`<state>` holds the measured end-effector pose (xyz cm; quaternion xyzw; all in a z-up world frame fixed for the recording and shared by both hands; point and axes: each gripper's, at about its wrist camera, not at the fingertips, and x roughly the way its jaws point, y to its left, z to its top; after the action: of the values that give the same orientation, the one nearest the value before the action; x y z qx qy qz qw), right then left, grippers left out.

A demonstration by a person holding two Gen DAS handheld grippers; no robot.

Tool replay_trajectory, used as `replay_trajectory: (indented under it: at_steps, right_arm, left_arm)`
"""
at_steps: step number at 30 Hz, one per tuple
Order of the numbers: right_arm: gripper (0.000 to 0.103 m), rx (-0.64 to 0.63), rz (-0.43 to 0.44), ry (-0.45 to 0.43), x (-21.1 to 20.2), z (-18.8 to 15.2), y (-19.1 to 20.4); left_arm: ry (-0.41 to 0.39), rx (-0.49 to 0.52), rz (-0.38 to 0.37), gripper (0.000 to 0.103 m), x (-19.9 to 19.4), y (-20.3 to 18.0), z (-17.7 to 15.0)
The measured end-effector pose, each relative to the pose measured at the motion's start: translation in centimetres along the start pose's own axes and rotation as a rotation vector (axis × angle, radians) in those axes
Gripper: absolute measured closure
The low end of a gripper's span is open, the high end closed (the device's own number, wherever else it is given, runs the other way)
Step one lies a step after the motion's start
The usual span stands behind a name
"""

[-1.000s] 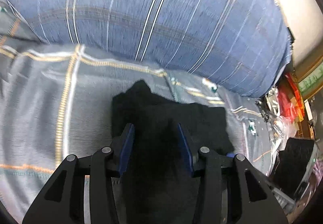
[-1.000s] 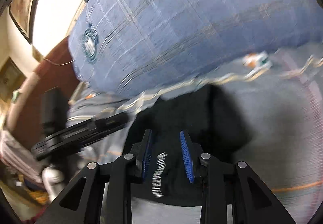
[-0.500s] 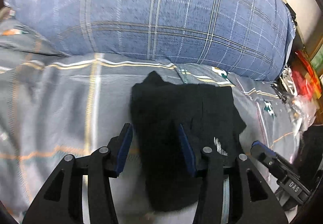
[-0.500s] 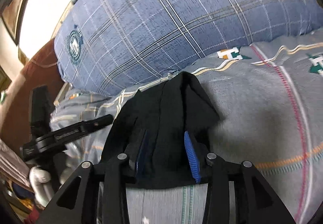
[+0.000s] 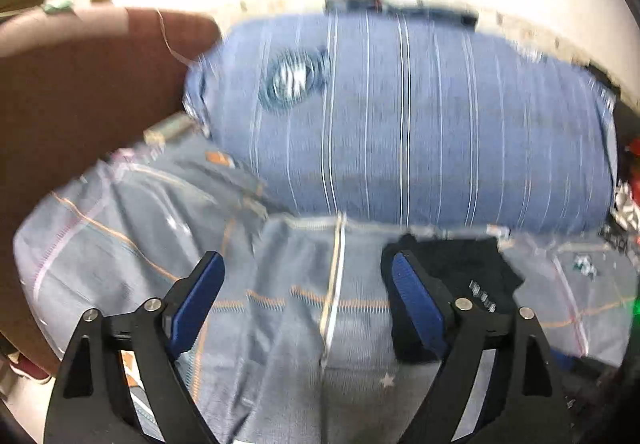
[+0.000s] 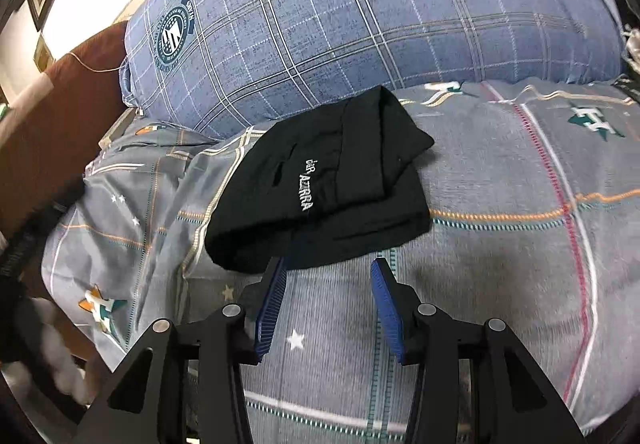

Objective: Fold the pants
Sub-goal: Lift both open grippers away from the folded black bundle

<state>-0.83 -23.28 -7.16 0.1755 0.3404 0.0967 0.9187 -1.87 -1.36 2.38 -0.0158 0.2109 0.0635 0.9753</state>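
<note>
The black pants [image 6: 332, 183] lie folded in a compact bundle on the grey patterned bedsheet [image 6: 500, 244], white lettering facing up. In the left wrist view they [image 5: 460, 268] sit behind the right finger. My right gripper [image 6: 328, 272] is open and empty, its fingertips just short of the bundle's near edge. My left gripper [image 5: 306, 264] is wide open and empty, to the left of the pants, over the bare sheet [image 5: 280, 284].
A large blue plaid pillow [image 6: 380, 11] lies just behind the pants and shows blurred in the left wrist view [image 5: 400, 131]. A brown headboard or cushion [image 5: 80, 91] stands at the left. Clutter [image 5: 624, 195] sits past the bed's right edge.
Both grippers have let go of the pants, opened and drawn back. The left gripper swung left and tilted up. The folded bundle stays on the sheet.
</note>
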Motion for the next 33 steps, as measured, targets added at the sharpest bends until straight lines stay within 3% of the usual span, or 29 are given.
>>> replay_trajectory:
  at_steps: [1, 2, 8, 15, 18, 33]
  right_arm:
    - [0.057, -0.005, -0.013, -0.012, -0.4, -0.3, 0.3]
    - [0.053, -0.009, -0.028, -0.023, -0.7, -0.7, 0.7]
    - [0.042, -0.036, -0.056, -0.002, -0.6, -1.9, 2.1]
    - [0.042, -0.065, -0.067, 0.031, 0.4, -2.7, 2.7]
    - [0.042, -0.081, -0.080, 0.031, 0.5, -2.8, 2.7]
    - [0.042, -0.034, -0.123, 0.075, 2.2, -2.9, 0.3]
  left_arm:
    - [-0.018, -0.002, 0.006, 0.002, -0.7, 0.2, 0.2]
    - [-0.027, -0.004, 0.007, 0.000, -1.2, 0.2, 0.4]
    - [0.016, -0.004, -0.014, 0.000, -0.8, 0.2, 0.0]
    - [0.267, 0.023, -0.115, 0.000, 2.4, -0.7, -3.4]
    - [0.330, 0.025, -0.138, 0.000, 3.1, -1.3, -4.5]
    - [0.404, 0.085, -0.193, 0.000, 4.0, -4.1, -5.9]
